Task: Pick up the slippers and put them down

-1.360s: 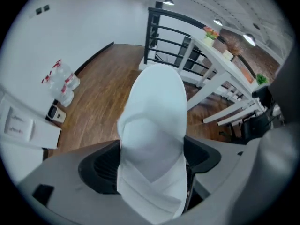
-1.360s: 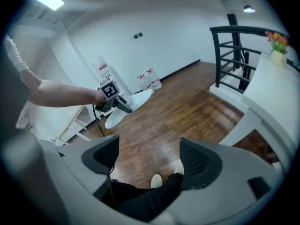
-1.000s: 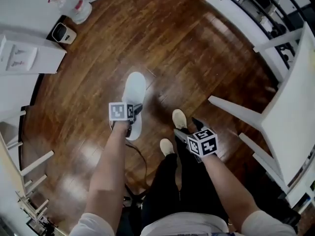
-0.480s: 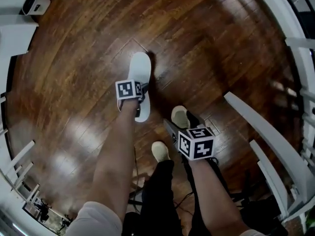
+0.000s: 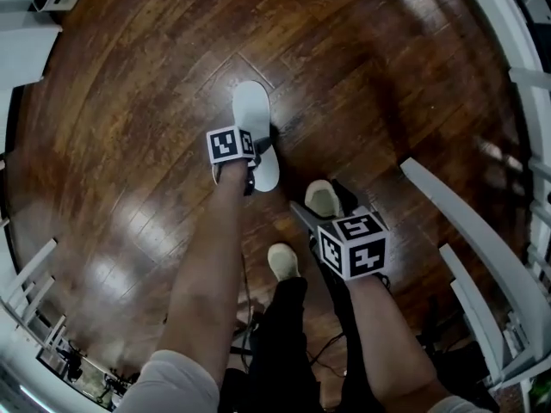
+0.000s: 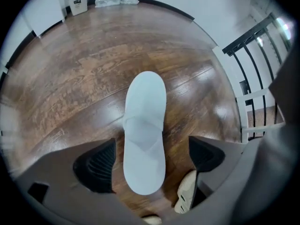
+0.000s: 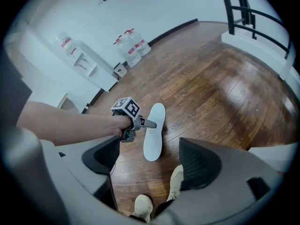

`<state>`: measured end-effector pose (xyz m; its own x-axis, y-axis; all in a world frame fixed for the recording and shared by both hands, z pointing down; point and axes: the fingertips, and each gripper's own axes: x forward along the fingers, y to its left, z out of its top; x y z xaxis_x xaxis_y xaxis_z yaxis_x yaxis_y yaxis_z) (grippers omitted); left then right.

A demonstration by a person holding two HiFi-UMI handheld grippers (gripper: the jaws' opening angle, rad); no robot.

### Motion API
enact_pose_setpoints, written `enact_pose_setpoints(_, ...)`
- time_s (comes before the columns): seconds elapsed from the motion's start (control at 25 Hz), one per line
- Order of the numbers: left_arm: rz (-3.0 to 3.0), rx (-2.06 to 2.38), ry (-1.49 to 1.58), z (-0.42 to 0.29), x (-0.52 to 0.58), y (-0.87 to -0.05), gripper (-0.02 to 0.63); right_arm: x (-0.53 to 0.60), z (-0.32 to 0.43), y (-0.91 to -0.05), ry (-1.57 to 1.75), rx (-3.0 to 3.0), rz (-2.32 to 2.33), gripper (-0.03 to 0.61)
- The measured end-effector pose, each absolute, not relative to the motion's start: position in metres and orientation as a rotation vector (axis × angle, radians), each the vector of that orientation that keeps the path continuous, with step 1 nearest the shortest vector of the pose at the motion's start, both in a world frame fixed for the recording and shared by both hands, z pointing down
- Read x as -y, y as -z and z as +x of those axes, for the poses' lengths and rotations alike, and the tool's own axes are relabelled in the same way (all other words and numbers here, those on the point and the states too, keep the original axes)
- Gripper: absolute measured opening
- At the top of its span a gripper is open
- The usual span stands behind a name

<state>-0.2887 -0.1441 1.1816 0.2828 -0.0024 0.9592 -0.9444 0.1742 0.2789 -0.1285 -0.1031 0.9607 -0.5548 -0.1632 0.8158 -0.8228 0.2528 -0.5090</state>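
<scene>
The left gripper [image 6: 150, 159] is opening its jaws astride the white slipper [image 6: 144, 139], which lies flat on the glossy floor [image 6: 79, 78], while the right gripper [image 7: 154, 165] gapes empty; a shallow pinch may skid the thin sole away.

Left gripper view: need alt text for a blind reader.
A white slipper lies flat on a dark wood floor between the opening jaws of the left hand-held gripper, neither jaw touching it. A beige shoe shows at the lower right, and a black railing stands at the right edge.
</scene>
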Motion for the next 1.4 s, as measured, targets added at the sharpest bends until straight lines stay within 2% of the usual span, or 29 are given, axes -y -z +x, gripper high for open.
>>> enact_pose_setpoints(0.24,1.283,1.018,-0.927,-0.299,0.128,-1.079,0.488,0.098,-0.132,-0.944,-1.355,1.892,0.914,0.403)
enact_pose_setpoints(0.48,1.345,1.038,-0.908,-0.303,0.106,-0.955,0.485,0.100,-0.120,-0.864,-1.352,1.923,0.965,0.403)
enact_pose_setpoints(0.64,1.372,1.043,-0.901,-0.295,0.076,-0.858,0.482,0.078,-0.102,-0.775,-1.304,1.931,0.924,0.403)
enact_pose_setpoints(0.88,1.552,1.039,-0.861,-0.273,0.046,-0.688,0.472,0.027,-0.079,-0.620,-1.015,2.000,0.833,0.403)
enact_pose_setpoints(1.08,1.739,0.981,-0.889,-0.248,-0.014,-0.546,0.472,-0.057,-0.040,-0.499,-1.162,1.980,1.039,0.403)
enact_pose_setpoints(1.4,2.070,0.820,-0.924,-0.204,-0.084,-0.372,0.463,-0.184,0.028,-0.323,-1.080,1.987,1.338,0.403)
